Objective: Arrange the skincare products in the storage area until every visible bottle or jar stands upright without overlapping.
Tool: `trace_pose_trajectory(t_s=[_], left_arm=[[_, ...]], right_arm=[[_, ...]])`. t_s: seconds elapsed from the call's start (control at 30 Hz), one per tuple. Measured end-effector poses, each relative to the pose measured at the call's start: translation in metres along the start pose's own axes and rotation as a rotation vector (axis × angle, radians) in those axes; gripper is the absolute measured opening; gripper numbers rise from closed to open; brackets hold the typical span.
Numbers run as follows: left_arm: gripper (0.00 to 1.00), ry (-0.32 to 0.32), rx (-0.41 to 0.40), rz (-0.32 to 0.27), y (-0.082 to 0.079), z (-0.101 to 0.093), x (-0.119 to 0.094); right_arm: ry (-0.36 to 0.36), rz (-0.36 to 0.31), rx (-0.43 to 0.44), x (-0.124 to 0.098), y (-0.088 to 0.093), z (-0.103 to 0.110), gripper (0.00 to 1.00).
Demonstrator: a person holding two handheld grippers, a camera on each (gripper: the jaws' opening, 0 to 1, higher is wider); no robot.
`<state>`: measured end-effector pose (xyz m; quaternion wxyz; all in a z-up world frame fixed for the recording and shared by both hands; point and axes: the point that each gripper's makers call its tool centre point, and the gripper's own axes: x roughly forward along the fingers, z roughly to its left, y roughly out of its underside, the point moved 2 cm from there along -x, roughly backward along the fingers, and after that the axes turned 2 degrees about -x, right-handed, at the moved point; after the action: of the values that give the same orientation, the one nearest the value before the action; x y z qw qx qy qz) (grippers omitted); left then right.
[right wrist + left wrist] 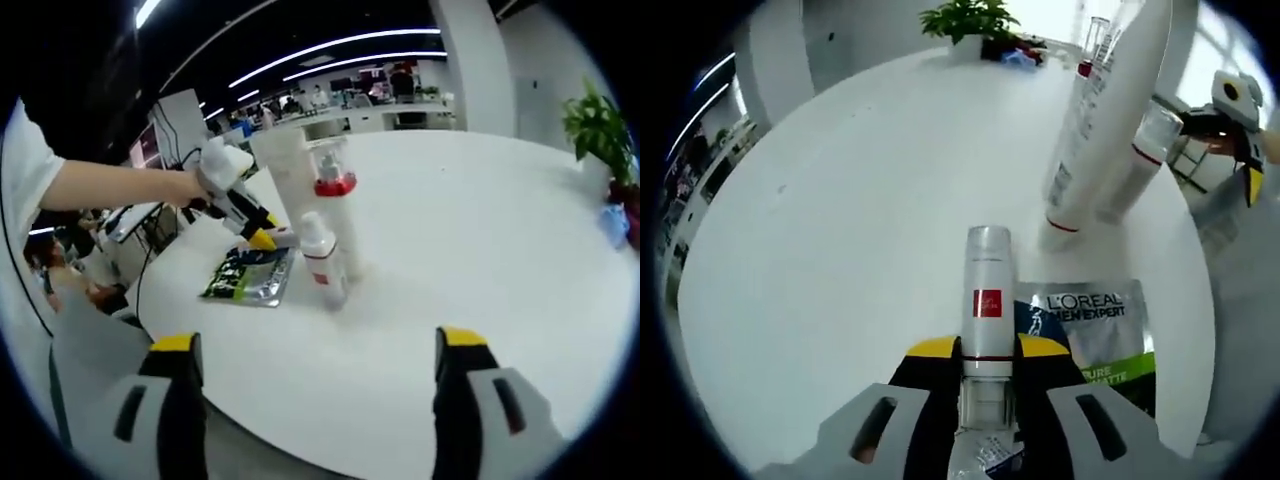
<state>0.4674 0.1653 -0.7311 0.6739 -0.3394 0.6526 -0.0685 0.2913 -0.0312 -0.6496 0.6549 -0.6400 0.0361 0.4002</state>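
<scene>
Lower centre of the left gripper view: the left gripper (987, 400) clamps a slim white red-labelled bottle (988, 305), long axis pointing away toward the upright bottles (1110, 130); the right gripper (315, 385) gapes empty.

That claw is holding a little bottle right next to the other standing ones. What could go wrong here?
Two risks, I think. The left claw grips a small bottle close to the tall standing bottles; a swing could topple them. It could also be set down on the sachet lying flat beside it, overlapping it and standing unsteadily.
</scene>
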Motion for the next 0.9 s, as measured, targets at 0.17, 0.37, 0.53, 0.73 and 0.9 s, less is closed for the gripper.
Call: trace_pose_trajectory(t_s=[0.17, 0.37, 0.53, 0.73, 0.9], left_arm=[[0.17, -0.002, 0.003, 0.007, 0.001, -0.007, -0.005], [0.17, -0.013, 0.034, 0.012, 0.003, -0.019, -0.02], [0.17, -0.025, 0.047, 0.007, 0.006, -0.028, -0.034], [0.17, -0.043, 0.061, -0.002, 0.009, -0.038, -0.053], [0.17, -0.053, 0.08, -0.011, 0.009, -0.051, -0.067]], right_arm=[[-0.003, -0.009, -0.009, -0.002, -0.003, 0.003, 0.97], [-0.019, -0.024, -0.027, -0.003, -0.009, 0.008, 0.97], [-0.034, -0.043, -0.045, -0.003, -0.016, 0.014, 0.97], [-0.057, -0.063, -0.057, -0.003, -0.022, 0.023, 0.96], [-0.079, -0.082, -0.077, -0.004, -0.029, 0.032, 0.95]])
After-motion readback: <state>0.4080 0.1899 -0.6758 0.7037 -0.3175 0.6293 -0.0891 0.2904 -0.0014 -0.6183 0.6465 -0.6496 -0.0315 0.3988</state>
